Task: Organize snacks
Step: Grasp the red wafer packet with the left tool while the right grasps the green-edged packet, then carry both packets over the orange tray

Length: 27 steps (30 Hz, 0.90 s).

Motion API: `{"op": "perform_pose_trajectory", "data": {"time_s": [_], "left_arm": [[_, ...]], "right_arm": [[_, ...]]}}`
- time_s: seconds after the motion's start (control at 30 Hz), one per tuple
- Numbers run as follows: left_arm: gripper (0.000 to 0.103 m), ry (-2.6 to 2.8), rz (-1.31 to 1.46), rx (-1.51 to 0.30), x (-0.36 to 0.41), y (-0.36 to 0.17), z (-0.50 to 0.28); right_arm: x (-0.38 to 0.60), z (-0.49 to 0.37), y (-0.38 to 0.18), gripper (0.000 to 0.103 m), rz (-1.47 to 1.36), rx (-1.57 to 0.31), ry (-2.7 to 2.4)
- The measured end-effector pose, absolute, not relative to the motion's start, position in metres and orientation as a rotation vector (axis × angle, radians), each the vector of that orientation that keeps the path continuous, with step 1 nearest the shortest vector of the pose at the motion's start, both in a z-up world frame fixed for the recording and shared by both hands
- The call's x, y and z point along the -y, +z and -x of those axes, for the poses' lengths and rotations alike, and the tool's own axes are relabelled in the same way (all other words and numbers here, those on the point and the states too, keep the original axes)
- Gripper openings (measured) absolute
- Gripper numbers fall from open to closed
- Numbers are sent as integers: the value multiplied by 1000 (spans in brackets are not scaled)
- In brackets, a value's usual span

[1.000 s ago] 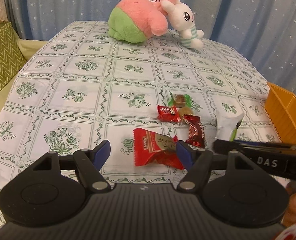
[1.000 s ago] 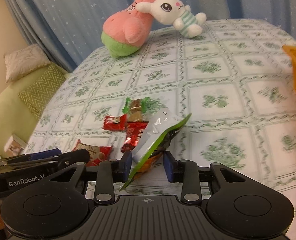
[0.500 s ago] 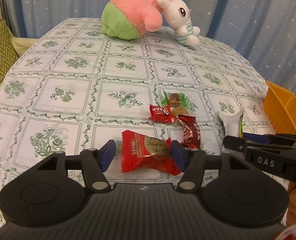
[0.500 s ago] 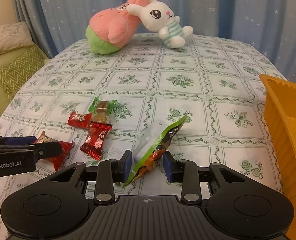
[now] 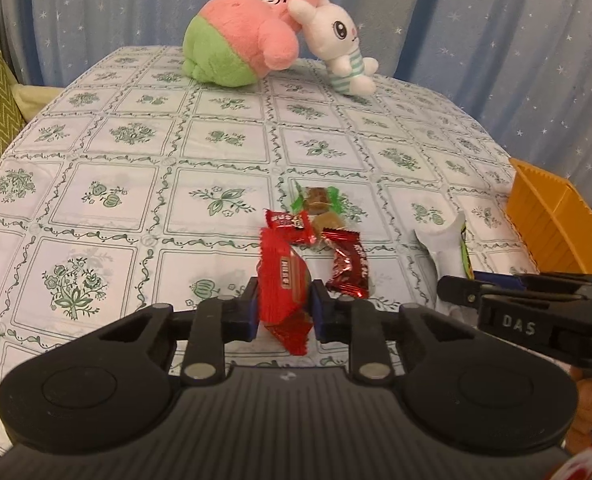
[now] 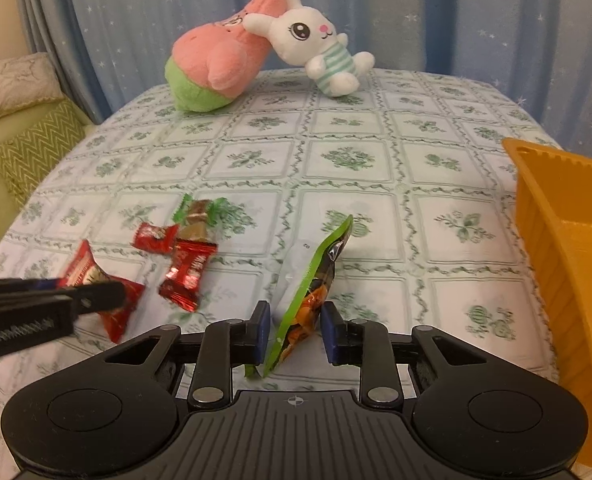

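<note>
My left gripper (image 5: pixel 282 304) is shut on a red snack packet (image 5: pixel 283 280), held on edge just above the tablecloth; it also shows in the right wrist view (image 6: pixel 104 292). My right gripper (image 6: pixel 296 326) is shut on a green and white snack pouch (image 6: pixel 315 276), lifted and tilted; the pouch shows at the right in the left wrist view (image 5: pixel 445 246). Small candies lie on the cloth: a red one (image 5: pixel 286 222), a dark red one (image 5: pixel 349 266), a green-wrapped one (image 5: pixel 317 198) and a tan one (image 5: pixel 327 222). An orange bin (image 6: pixel 563 232) stands at the right.
A pink and green plush (image 5: pixel 240 36) and a white bunny plush (image 5: pixel 343 46) lie at the table's far edge. A green zigzag cushion (image 6: pixel 36 148) sits on a sofa to the left. Blue starred curtains hang behind the table.
My left gripper closed on the red packet and raised it off the cloth, turning it on edge. My right gripper, still holding the pouch, swung toward the orange bin.
</note>
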<state>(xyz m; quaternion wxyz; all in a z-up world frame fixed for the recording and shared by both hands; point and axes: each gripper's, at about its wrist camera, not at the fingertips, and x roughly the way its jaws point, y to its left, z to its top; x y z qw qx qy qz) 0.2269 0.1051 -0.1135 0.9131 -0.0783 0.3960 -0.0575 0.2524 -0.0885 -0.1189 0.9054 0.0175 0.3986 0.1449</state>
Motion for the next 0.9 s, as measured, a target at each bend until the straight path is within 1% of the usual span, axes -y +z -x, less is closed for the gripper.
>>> {"op": "perform_pose_trajectory", "data": {"time_s": [0.3,0.4,0.7,0.9], "left_arm": [[21,-120,155,-812,-104,-113,-226],[21,-106,159,-801,-105,-112,-223],[21,-89,174,-764,-103,-96,-204],[21,-90,198,-750,-90,-79,-182]], "right_arm": [[89,-262,-128,28,-100,-816,296],[91,-258,-123,26,-107,-804,301],[94,-228,-105,25,-50,-776,318],[107,-201,-90,25,-64,-775,302]]}}
